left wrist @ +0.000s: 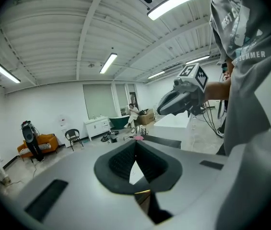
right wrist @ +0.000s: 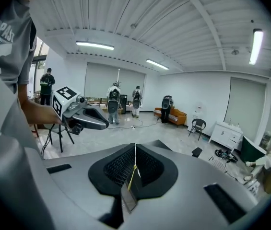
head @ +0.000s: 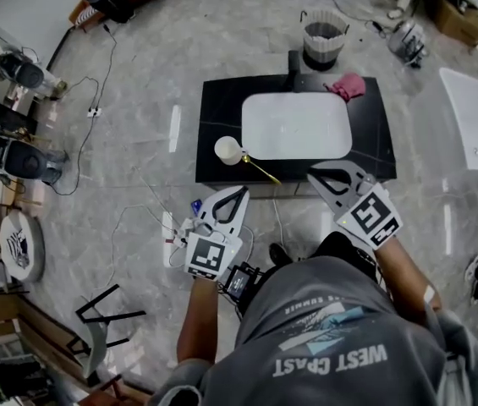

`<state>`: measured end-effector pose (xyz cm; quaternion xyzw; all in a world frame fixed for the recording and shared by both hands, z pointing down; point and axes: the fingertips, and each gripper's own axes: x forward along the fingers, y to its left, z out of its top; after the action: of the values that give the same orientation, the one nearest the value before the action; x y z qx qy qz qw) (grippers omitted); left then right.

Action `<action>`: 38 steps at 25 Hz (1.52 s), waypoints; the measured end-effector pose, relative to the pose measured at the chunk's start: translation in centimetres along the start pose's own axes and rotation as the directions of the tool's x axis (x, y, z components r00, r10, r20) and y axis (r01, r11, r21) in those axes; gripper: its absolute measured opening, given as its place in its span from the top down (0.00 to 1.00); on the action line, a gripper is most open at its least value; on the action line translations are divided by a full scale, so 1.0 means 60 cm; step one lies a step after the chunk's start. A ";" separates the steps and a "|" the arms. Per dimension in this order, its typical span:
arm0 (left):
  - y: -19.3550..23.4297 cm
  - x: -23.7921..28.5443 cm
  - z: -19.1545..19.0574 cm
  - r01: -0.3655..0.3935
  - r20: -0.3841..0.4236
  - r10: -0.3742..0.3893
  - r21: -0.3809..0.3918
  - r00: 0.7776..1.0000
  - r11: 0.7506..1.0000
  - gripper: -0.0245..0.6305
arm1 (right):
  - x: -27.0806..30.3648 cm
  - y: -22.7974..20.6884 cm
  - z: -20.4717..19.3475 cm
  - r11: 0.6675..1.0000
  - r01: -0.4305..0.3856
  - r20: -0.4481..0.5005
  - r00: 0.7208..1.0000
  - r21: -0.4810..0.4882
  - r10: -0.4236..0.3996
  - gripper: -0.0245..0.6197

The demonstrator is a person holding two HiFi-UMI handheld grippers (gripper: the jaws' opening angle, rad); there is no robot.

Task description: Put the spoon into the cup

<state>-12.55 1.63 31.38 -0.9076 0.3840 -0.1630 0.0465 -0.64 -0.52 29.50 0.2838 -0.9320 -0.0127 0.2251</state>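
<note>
A white cup (head: 228,149) stands at the front left of the black table (head: 222,108). A gold spoon (head: 260,170) lies beside it, its handle running to the table's front edge. My left gripper (head: 240,191) hovers just in front of that edge, below the cup, jaws shut and empty. My right gripper (head: 313,174) is at the front edge to the right of the spoon, apart from it, jaws together with nothing held. In the left gripper view the pads (left wrist: 147,164) meet, and the right gripper (left wrist: 181,98) shows beyond. In the right gripper view the left gripper (right wrist: 85,116) appears.
A white tray (head: 296,125) fills the table's middle, with a pink cloth (head: 347,85) behind it. A bin (head: 321,42) stands beyond the table, a white tub (head: 475,117) at the right. Cables cross the floor (head: 137,142); a black stand (head: 103,311) is at lower left.
</note>
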 end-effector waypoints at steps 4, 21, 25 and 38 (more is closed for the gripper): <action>0.001 0.013 -0.021 0.001 -0.017 -0.002 -0.046 1.000 0.999 0.96 | 0.011 -0.002 -0.002 0.999 -0.039 -0.027 0.999 -0.015 0.039 0.91; 0.014 0.127 -0.070 -0.045 -0.103 0.037 -0.075 0.994 0.996 0.96 | 0.075 -0.098 -0.030 0.988 -0.155 -0.053 0.986 0.016 0.155 0.91; 0.010 0.148 -0.099 -0.030 -0.141 0.022 -0.058 0.990 0.998 0.96 | 0.082 -0.101 -0.047 0.985 -0.173 -0.071 0.982 0.031 0.174 0.91; -0.006 0.182 -0.209 0.030 -0.249 -0.039 -0.039 0.968 0.999 0.96 | 0.123 -0.109 -0.077 0.976 -0.207 -0.106 0.971 0.063 0.213 0.91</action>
<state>-9.35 -5.39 46.11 -0.8872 0.3739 -0.2697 -0.0209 -0.72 -9.46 35.72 0.1894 -0.9427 0.0514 0.2698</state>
